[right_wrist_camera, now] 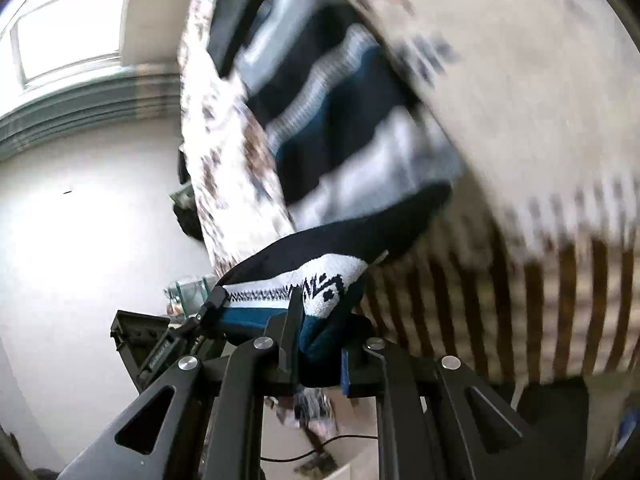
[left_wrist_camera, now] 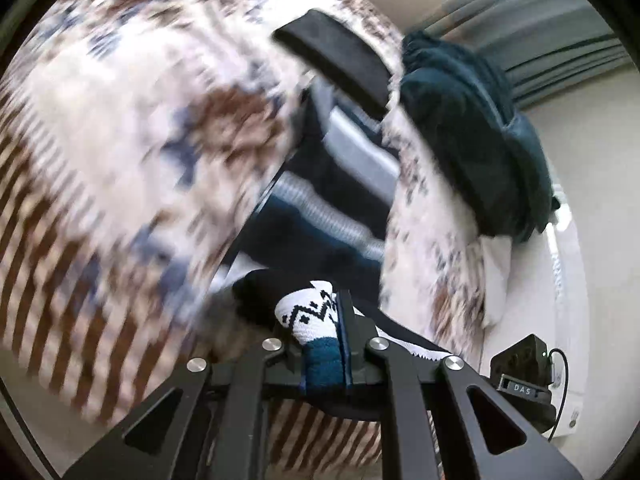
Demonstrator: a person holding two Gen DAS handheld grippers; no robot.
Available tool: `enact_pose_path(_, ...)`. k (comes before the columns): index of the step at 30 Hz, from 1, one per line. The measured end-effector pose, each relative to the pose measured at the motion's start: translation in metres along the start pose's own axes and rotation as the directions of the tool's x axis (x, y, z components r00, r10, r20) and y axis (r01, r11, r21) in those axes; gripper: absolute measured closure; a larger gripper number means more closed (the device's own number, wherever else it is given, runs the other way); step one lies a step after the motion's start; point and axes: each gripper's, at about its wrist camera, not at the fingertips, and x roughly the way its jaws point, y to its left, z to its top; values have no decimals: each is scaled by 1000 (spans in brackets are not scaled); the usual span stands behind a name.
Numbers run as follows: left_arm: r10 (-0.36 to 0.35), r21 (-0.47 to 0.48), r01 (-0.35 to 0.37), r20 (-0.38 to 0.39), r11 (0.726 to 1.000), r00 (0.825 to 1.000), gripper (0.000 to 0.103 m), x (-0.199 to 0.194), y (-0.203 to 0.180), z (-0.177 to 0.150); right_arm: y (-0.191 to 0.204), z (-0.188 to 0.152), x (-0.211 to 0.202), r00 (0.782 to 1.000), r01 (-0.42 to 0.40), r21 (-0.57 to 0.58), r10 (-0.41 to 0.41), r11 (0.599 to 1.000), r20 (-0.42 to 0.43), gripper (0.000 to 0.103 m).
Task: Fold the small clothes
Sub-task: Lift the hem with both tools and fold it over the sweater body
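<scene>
A knitted garment (left_wrist_camera: pixel 320 208) in navy, grey, white and teal stripes hangs stretched between my two grippers, above a patterned bed cover (left_wrist_camera: pixel 120 140). My left gripper (left_wrist_camera: pixel 324 344) is shut on one patterned white-and-teal corner of the garment. My right gripper (right_wrist_camera: pixel 316 332) is shut on the other corner; the garment (right_wrist_camera: pixel 340 120) rises from it toward the bed cover (right_wrist_camera: pixel 520 80). The left gripper's fingers (right_wrist_camera: pixel 212 300) show at the far end of the held hem in the right wrist view. The views are blurred.
A dark teal cloth pile (left_wrist_camera: pixel 472 128) and a flat black folded item (left_wrist_camera: pixel 340 64) lie on the bed cover. A black device labelled DAS (left_wrist_camera: pixel 524 376) sits lower right. Grey curtains (left_wrist_camera: pixel 560 60), a window (right_wrist_camera: pixel 68 32) and white walls lie beyond.
</scene>
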Motion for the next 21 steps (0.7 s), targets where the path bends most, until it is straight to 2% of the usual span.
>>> enact_pose_path(7,-21,17,20,38,1000,999,94,67,-28,115,54,103,6,994,11,-50,-5,999,114,89)
enact_pose_path(13,-36,1,36,17,999,999,94,126,-34,208,94,220,31,980,39,-49,-29,998,199,89)
enact_pose_path(16,-34,-6,34,-18,999,999,93,161,-33,245,105,271,46,974,56,-35,-47,998,222,89)
enact_pose_path(18,-43,-37,41,-71,998,997,93,193,-25,269,108,307,57,970,71,-15,-65,997,233,89)
enact_pose_path(21,-77,-126,61,-126,990,989,83,229,-5,291,105,361,76,970,84,40,-91,996,227,86)
